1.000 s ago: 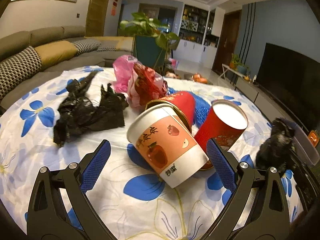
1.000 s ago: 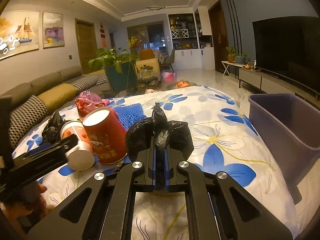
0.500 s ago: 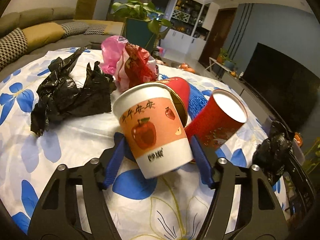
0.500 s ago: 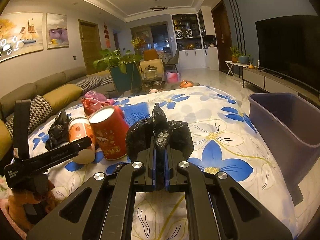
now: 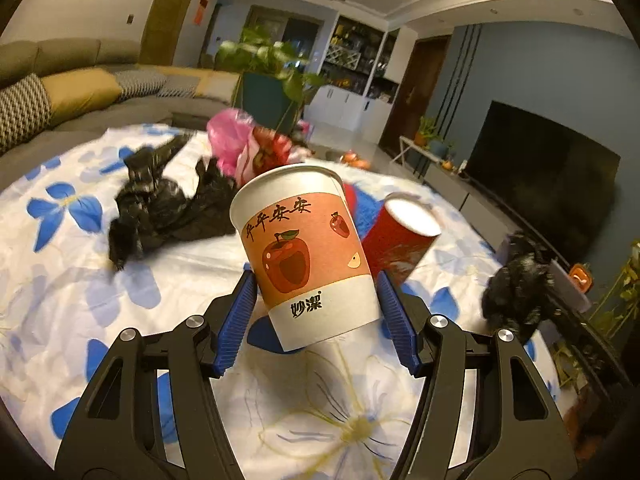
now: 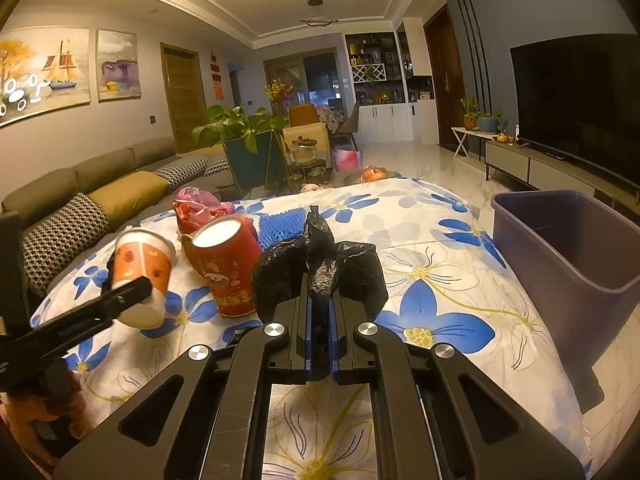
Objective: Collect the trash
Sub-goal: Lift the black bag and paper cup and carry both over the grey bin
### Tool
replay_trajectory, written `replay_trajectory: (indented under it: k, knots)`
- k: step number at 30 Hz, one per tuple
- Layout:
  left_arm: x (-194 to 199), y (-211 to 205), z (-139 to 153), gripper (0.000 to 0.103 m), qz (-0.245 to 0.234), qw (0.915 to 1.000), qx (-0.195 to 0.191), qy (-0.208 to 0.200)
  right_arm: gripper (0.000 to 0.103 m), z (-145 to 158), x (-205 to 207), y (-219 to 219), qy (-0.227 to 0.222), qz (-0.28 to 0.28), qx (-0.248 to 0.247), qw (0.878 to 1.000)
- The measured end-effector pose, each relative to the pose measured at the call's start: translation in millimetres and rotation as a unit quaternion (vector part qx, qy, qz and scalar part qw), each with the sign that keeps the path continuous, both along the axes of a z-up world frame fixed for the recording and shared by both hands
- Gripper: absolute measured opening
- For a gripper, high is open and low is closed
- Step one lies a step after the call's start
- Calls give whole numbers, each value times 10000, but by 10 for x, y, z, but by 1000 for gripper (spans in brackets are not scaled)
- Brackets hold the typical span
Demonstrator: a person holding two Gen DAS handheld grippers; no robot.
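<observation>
Midway through. Left gripper [image 5: 316, 300] clamped on the paper cup [image 5: 306, 256] at frame centre, base lifted off the flowered worktop [image 5: 200, 272]. Right gripper [image 6: 320, 320] fully closed on a crumpled black bag [image 6: 320, 264], centre frame. Purple bin [image 6: 568, 256] at right, inside looking empty as far as visible. Nothing dropped in yet. Still lying out: red cup [image 6: 224, 268], loose black bag [image 5: 160, 208], pink bag [image 5: 232, 140].
</observation>
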State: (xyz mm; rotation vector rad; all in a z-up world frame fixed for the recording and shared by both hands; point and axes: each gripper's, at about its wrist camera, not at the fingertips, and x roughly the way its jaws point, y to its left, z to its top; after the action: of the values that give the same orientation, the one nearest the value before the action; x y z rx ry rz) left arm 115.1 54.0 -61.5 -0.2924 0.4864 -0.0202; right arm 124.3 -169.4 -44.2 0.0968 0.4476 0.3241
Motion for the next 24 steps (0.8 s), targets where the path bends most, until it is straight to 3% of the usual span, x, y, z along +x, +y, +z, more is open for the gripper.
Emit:
replay_trajectory:
  k: [9,24]
  knots:
    - [-254,-308,344,61,-354,9976,292,-513,8,101,-141,-50,-131,15,77,9999]
    - [-274,-967,576,61,-1145,9889,501,-808,8,287,-371,-465,-502,-372,115,9980]
